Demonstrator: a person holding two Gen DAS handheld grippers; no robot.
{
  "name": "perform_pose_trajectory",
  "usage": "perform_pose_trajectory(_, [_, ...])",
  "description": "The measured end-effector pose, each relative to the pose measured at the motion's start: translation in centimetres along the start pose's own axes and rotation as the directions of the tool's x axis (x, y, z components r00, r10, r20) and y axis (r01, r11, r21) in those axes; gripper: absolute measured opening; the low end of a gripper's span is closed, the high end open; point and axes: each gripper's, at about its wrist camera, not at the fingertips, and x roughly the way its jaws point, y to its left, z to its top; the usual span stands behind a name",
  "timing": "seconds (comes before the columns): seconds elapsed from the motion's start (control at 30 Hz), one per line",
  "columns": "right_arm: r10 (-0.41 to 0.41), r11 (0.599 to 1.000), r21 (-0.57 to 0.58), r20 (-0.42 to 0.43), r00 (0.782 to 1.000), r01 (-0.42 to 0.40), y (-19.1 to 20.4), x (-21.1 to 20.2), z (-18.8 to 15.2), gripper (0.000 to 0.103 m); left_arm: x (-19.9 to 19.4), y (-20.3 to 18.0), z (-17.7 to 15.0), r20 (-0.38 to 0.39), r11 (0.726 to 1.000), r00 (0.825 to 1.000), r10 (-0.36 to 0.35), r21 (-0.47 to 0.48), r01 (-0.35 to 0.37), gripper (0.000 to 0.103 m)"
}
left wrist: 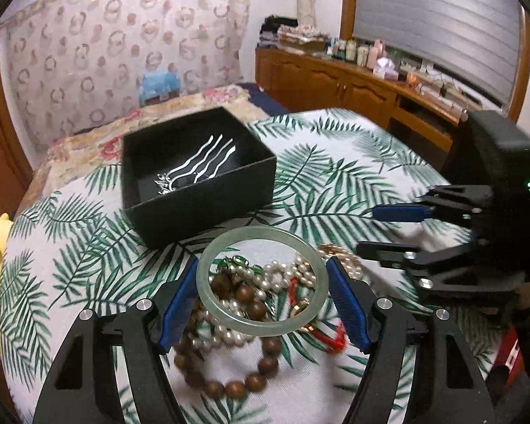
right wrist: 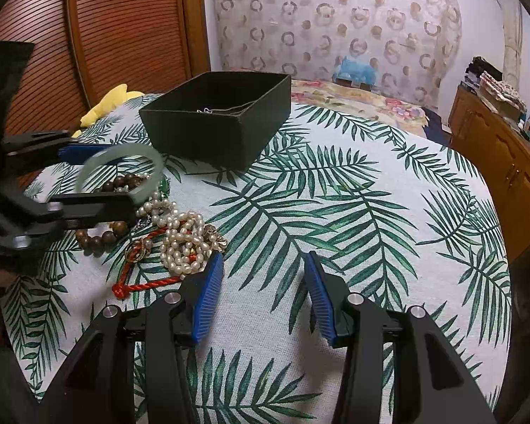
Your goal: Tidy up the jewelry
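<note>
While clamped, the left gripper (left wrist: 261,282) holds a smooth jade bangle (left wrist: 208,265).

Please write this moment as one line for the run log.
left gripper: shut on pale green jade bangle, above jewelry pile | right gripper: open, empty | black square box: holds silver hair fork

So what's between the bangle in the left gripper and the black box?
Only bare leaf-print cloth. In the right wrist view the green bangle, clamped in the left gripper, sits short of the black box; the jewelry pile lies nearer the camera.
</note>
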Motion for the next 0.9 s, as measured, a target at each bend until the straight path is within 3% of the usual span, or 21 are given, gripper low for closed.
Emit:
perform_pose_trajectory(0.23, [0.019, 1.0, -0.01, 0.024, 1.0, -0.019, 0.0, -0.5, 0.1, 0.05, -3.0, -0.3, -1.4, 0.061, 0.999, 0.998, 0.0, -0.039, 0.002, 0.069])
perform_pose_trajectory(0.33, [0.027, 0.999, -0.03, 0.004, 1.0, -0.027, 0.5, -0.1, 0.2, 0.037, -3.7, -0.1, -1.9, 0.072, 0.999, 0.997, 0.003, -0.048, 0.0, 0.068])
perform_pose_trajectory(0.4, [0.037, 0.998, -0.048, -0.012, 0.999, -0.038, 1.1, 0.3, 0.3, 0.021, -4.0, -0.1, -2.1, 0.077, 0.999, 0.997, 0.006, -0.054, -0.002, 0.069])
perform_pose_trajectory(0.77, [-0.011, 0.993, -0.12, -0.076, 0.997, 0.002, 2.8, 2.1, 1.7, 0.019, -4.3, 0.6, -2.6, 0.09, 0.997, 0.996, 0.0, -0.082, 0.007, 0.069])
perform_pose_trajectory(0.87, [0.013, 0.991, -0.129, -0.081, 0.997, -0.024, 3.0, 2.1, 1.8, 0.005, -4.4, 0.6, -2.8, 0.092, 0.997, 0.996, 0.002, -0.081, 0.006, 0.069])
perform_pose_trajectory(0.9, [0.01, 0.991, -0.132, -0.082, 0.997, -0.021, 3.2, 2.1, 1.7, 0.005, -4.4, 0.7, -2.8, 0.093, 0.997, 0.996, 0.002, -0.082, 0.005, 0.069])
